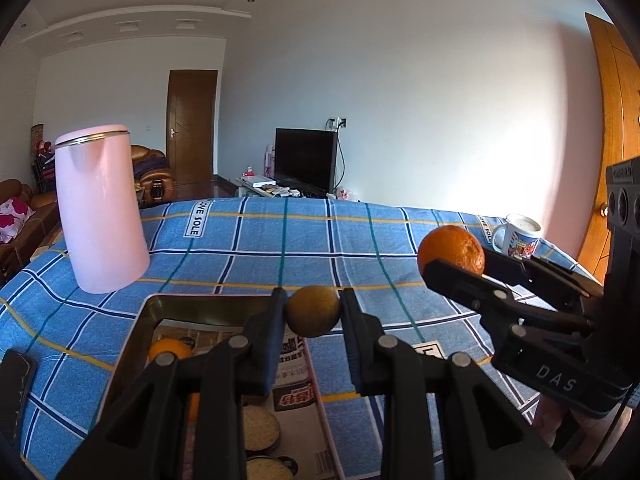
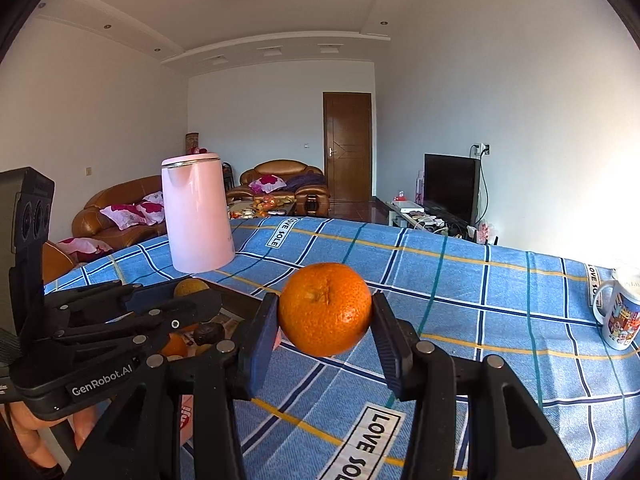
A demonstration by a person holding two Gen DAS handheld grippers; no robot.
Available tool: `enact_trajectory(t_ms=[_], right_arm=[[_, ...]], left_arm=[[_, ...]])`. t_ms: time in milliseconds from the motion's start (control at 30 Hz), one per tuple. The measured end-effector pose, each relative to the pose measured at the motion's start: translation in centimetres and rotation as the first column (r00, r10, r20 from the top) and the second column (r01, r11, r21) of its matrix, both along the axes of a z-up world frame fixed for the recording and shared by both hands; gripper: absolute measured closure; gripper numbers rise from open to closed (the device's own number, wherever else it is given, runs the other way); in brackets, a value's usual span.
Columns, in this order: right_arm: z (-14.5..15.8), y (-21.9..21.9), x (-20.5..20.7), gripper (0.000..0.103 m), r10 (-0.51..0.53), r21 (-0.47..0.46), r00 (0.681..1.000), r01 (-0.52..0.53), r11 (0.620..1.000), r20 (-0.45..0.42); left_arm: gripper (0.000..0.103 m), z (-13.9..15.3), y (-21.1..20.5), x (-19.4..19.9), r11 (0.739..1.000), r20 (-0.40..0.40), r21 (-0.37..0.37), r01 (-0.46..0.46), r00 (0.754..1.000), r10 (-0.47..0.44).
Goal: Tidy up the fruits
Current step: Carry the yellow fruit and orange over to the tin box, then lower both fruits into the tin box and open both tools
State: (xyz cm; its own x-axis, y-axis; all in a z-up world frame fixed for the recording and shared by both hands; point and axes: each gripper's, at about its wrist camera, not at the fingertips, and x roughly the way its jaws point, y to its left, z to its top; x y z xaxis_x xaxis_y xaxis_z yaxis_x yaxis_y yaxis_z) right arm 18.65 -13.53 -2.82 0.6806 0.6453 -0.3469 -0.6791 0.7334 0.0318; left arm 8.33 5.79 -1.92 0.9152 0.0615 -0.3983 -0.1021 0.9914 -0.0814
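Where the left wrist view is centred, a small dull yellow-brown fruit is seen pinched between the fingers of the left gripper, held above the far edge of a shallow metal tray. In the right wrist view, a bright orange mandarin is clamped at mid-frame by the right gripper, its stem dimple turned toward the camera; it is held clear of the blue checked tablecloth. The same mandarin is noted at the right of the left wrist view, gripped by the right gripper's fingers. Inside the tray, at lower left of the left wrist view, another orange fruit is seen lying on printed paper, near two round lidded containers. A pink kettle stands upright on the cloth at the left, beyond the tray. A printed mug stands at the far right edge of the table.
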Motion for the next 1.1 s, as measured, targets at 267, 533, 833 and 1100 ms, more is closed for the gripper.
enact_trajectory(t_ms=[267, 533, 833, 1100], right_arm=[[0.1, 2.4, -0.2, 0.055, 0.035, -0.014, 0.999, -0.035, 0.999, 0.0], [0.4, 4.3, -0.6, 0.055, 0.07, -0.032, 0.998, -0.07, 0.997, 0.003], [0.0, 6.4, -0.8, 0.055, 0.105, -0.042, 0.994, -0.105, 0.994, -0.008], [-0.2, 8.2, -0.4, 0.055, 0.122, -0.055, 0.992, -0.123, 0.991, -0.033]], left_arm=[[0.074, 0.1, 2.0, -0.9, 0.999, -0.007, -0.001, -0.035, 0.999, 0.035], [0.074, 0.2, 4.1, -1.3, 0.998, -0.023, 0.003, -0.069, 0.997, 0.07], [0.074, 0.2, 6.0, -1.6, 0.995, -0.047, 0.018, -0.093, 0.994, 0.094], [0.074, -0.1, 7.2, -1.6, 0.996, -0.077, 0.007, -0.093, 0.993, 0.093]])
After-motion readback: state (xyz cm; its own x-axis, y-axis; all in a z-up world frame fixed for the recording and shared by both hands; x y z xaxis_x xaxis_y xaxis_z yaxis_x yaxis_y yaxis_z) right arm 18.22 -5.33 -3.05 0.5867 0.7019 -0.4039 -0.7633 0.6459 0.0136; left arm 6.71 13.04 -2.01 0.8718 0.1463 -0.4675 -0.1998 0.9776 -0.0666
